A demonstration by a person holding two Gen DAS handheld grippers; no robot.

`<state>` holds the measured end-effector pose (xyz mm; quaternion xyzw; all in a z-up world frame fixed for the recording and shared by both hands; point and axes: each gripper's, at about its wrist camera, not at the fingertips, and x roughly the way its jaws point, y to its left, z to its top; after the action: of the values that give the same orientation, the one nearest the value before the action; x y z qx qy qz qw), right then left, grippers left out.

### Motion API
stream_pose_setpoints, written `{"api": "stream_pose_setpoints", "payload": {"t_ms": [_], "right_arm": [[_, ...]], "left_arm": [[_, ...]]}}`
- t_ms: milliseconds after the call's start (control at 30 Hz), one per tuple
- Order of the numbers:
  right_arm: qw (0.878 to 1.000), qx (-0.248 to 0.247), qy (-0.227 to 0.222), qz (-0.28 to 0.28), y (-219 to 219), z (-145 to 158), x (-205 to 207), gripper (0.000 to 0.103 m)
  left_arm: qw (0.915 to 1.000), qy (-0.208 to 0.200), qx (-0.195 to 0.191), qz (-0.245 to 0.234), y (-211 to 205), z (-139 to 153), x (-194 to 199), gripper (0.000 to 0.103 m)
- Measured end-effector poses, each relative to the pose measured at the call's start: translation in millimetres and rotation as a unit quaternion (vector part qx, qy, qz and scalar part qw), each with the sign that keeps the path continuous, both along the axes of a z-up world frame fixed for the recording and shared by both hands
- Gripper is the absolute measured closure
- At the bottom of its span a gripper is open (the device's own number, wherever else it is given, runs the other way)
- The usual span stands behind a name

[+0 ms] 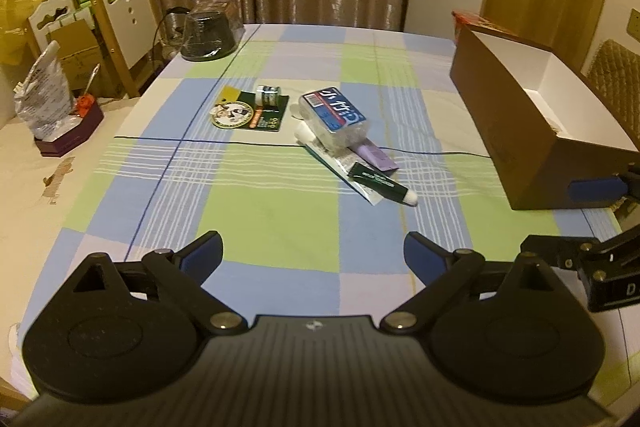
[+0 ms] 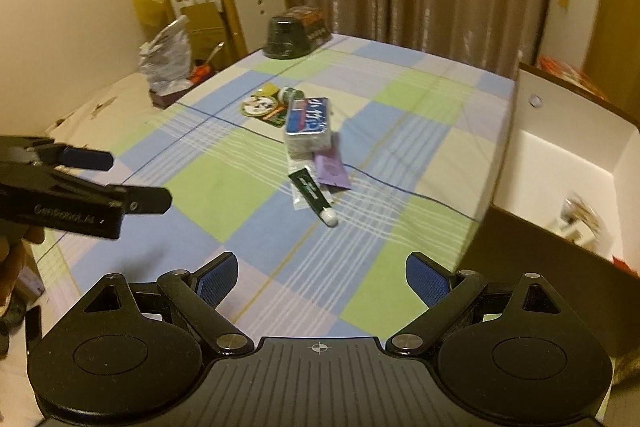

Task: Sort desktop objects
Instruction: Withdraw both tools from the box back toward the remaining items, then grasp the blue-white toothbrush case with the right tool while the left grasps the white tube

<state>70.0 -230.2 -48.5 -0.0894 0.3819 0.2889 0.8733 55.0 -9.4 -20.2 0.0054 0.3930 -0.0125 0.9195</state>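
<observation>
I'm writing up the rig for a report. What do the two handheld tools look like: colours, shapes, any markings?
Both match. The left tool and the right tool are matte black, each with two round pivot housings, silver rivets, angled linkage arms and a ribbed centre plate bearing a small crosshair mark. Their fingers carry textured blue pads. Seen side-on from the right wrist camera, the left tool has pale lettering on its body, too blurred to read reliably. No cables visible.

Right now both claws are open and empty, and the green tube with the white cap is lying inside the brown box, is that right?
Not quite. The green tube lies on the checked tablecloth, outside the brown box, as the right wrist view shows. The rest holds: the left claw and the right claw are both open and empty.
</observation>
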Motion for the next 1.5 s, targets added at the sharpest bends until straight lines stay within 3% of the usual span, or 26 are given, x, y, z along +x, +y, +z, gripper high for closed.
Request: {"api": "stream_pose_setpoints", "payload": {"t_ms": [200, 467, 867, 1167, 1200, 1233, 1267, 1500], "right_arm": [[0.999, -0.006, -0.01, 0.032, 11.0, -4.2, 5.7, 0.01], [0.999, -0.009, -0.024, 0.022, 38.3, -3.4, 37.1, 0.01], [0.999, -0.026, -0.02, -0.034, 115.9, -22.0, 135.8, 0.01], [0.997, -0.066, 0.001, -0.032, 156.4, -56.8, 193.6, 0.01], [0.997, -0.069, 0.005, -0.033, 158.6, -60.4, 198.4, 0.013], [0.997, -0.07, 0.01, -0.032, 160.1, -63.7, 202.3, 0.032], [0.997, -0.071, 0.018, -0.031, 161.2, -66.7, 206.1, 0.038], [0.996, -0.074, 0.031, -0.037, 161.4, -72.1, 212.0, 0.047]], "left_arm": [[0.9998, -0.006, 0.003, 0.018, 4.4, 2.9, 4.9, 0.008], [0.9998, -0.01, 0.008, 0.016, 26.6, 4.5, 26.7, 0.007], [0.9993, -0.002, -0.007, -0.036, 85.2, -15.2, 92.4, 0.007], [0.9973, 0.025, -0.026, -0.064, 115.7, -44.6, 127.3, 0.007], [0.9971, 0.029, -0.028, -0.064, 117.4, -47.8, 130.4, 0.007], [0.9969, 0.033, -0.031, -0.065, 119.1, -51.0, 133.5, 0.007], [0.9966, 0.037, -0.034, -0.065, 120.8, -54.2, 136.6, 0.007], [0.995, 0.052, -0.052, -0.068, 121.2, -67.6, 149.7, 0.007]]}}
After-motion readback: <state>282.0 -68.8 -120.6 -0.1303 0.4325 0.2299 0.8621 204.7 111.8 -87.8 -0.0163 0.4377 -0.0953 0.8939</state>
